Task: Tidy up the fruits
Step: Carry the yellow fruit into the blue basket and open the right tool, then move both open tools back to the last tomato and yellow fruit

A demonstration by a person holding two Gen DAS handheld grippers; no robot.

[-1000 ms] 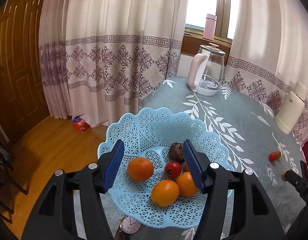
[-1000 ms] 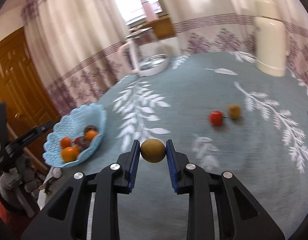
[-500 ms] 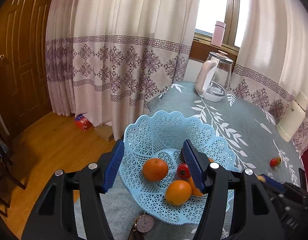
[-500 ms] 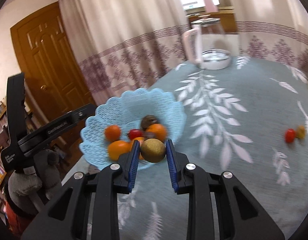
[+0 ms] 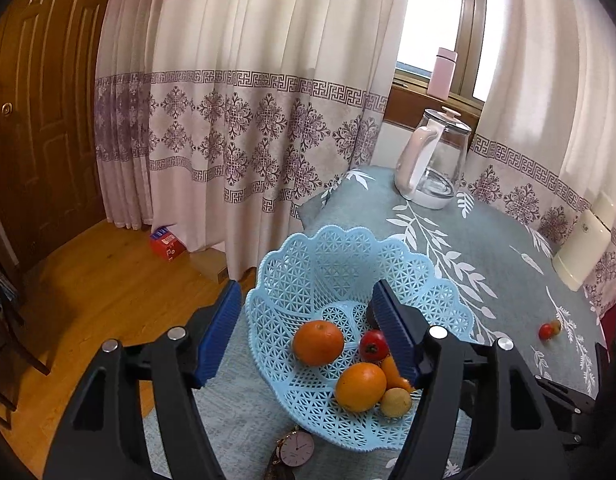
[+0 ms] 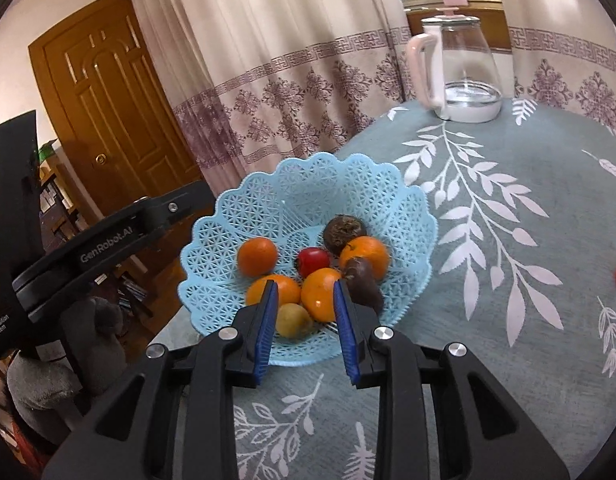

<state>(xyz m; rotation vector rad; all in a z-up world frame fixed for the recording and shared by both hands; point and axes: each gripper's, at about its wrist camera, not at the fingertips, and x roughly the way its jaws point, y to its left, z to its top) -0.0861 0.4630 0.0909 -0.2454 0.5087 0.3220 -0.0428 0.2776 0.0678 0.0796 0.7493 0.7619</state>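
The yellow-green fruit [image 6: 292, 320] lies loose in the blue lattice basket [image 6: 308, 184], at its near rim in the lower middle of the right wrist view, touching an orange [image 6: 272, 289] above it and sitting just beside another orange [image 6: 321, 294]; my right hand-held gripper [image 6: 304, 331] hangs over that rim with its blue pads spread apart and nothing between them; the fruit shows in the gap, below the pads. Further in the basket lie a third orange [image 6: 257, 255], a fourth orange [image 6: 365, 257], a red tomato-like fruit [image 6: 312, 261], a dark round fruit [image 6: 342, 233] and a dark elongated one [image 6: 359, 282] against the right pad. My left hand-held gripper [image 5: 309, 336] is spread wide too, holding nothing, its pads framing the basket's left side in the lower half of the left wrist view; there the yellow-green fruit [image 5: 395, 402] sits at the lower right of the pile. The basket rests on the worktop [image 6: 527, 320], covered in a grey-blue cloth with white leaf sprigs; a wristwatch [image 5: 296, 448] lies just below the basket. A red fruit and a small brownish one [image 5: 549, 330] lie together well apart at the right edge; a glass kettle [image 6: 455, 76] stands at the upper right, a cream flask [image 5: 585, 248] at the far right.
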